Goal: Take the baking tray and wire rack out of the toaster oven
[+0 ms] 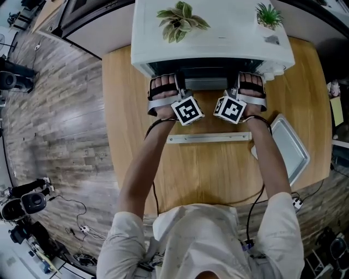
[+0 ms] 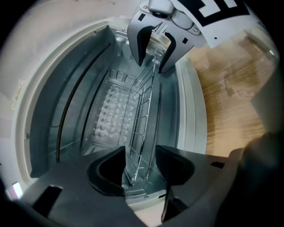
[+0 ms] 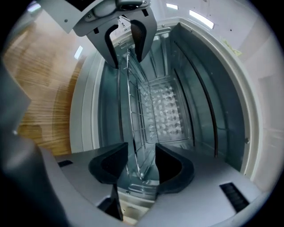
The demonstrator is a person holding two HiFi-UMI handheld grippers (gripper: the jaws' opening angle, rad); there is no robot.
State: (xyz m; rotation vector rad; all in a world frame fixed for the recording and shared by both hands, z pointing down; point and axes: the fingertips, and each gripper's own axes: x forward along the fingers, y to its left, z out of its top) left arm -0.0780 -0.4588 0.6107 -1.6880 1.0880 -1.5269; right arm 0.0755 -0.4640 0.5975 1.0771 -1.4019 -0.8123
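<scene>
The white toaster oven (image 1: 212,32) stands at the back of the wooden table (image 1: 131,136) with its mouth open towards me. The wire rack (image 2: 141,115) (image 3: 135,119) sits inside on its rails. My left gripper (image 2: 140,159) straddles the rack's front edge, jaws open, with a gap on both sides of the wire. My right gripper (image 3: 142,157) straddles the same edge further right, also open and not pressing. Each gripper shows in the other's view: the right gripper (image 2: 153,48) and the left gripper (image 3: 124,42). The grey baking tray (image 1: 290,148) lies on the table at the right.
A pale handle bar (image 1: 210,138) lies across the table in front of the oven mouth, under my forearms. Two small potted plants (image 1: 180,20) (image 1: 268,15) stand on the oven's top. Dark heater rods (image 2: 71,106) run along the oven's inner wall.
</scene>
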